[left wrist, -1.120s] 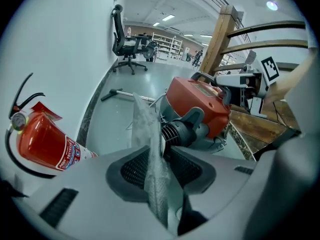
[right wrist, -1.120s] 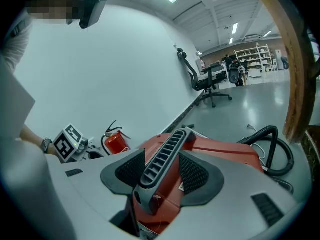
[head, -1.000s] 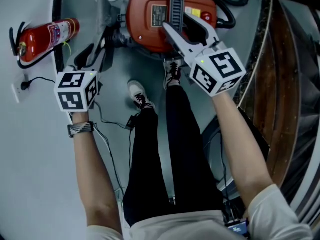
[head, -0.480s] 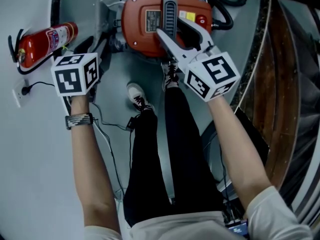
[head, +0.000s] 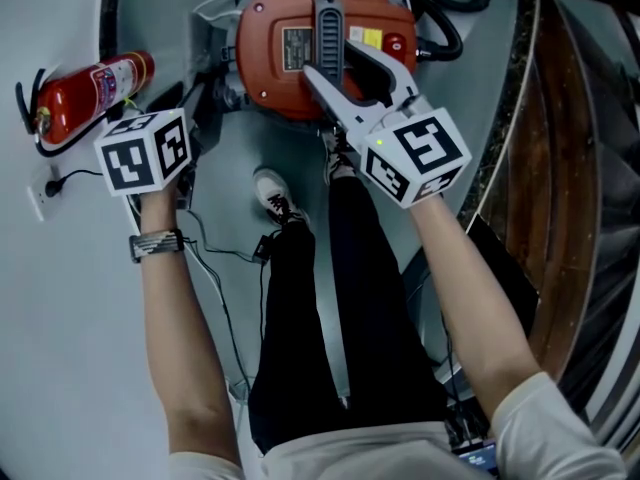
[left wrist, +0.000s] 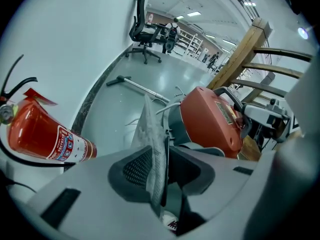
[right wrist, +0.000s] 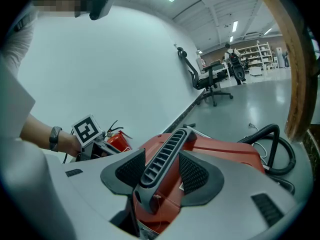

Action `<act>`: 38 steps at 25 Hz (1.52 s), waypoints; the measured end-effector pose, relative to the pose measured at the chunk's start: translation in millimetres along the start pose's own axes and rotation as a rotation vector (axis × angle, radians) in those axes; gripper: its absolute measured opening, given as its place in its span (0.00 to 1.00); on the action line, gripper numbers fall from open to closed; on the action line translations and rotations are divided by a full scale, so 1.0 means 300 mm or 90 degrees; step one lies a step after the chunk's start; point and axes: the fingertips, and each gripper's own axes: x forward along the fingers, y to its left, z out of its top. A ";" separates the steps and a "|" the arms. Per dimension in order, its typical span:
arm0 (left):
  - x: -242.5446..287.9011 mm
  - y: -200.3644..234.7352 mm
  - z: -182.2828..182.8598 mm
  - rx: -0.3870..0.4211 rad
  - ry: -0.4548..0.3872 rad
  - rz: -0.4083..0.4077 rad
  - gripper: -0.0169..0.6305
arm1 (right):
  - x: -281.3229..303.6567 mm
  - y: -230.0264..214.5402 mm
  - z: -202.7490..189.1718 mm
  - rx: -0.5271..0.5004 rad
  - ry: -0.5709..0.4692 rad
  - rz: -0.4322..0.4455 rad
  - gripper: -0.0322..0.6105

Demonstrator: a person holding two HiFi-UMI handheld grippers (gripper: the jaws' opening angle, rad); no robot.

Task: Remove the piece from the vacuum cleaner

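A fire extinguisher [head: 90, 83] flanks the vacuum cleaner's [head: 270, 68] left, a hose [right wrist: 257, 133] its right.

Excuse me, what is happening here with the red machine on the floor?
A person stands over a red vacuum cleaner on the floor, with a claw in each hand. The right claw is shut on the grey ribbed handle on top of the machine. The left claw is shut on a thin grey piece at the machine's side, near the fire extinguisher that lies by the wall. Whether the piece is already free of the machine, the pictures do not show.
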 end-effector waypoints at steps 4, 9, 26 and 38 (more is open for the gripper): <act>-0.005 0.017 0.001 -0.019 0.001 0.014 0.08 | -0.002 0.000 0.000 -0.001 0.000 0.000 0.37; -0.005 0.024 0.001 -0.037 -0.004 0.009 0.07 | -0.002 0.000 0.000 0.000 0.001 -0.001 0.37; -0.015 0.074 -0.009 -0.239 -0.074 -0.031 0.07 | -0.003 0.000 -0.001 -0.004 0.001 0.000 0.37; -0.017 0.079 -0.008 -0.213 -0.067 -0.054 0.11 | -0.002 0.000 0.000 -0.006 -0.002 -0.003 0.37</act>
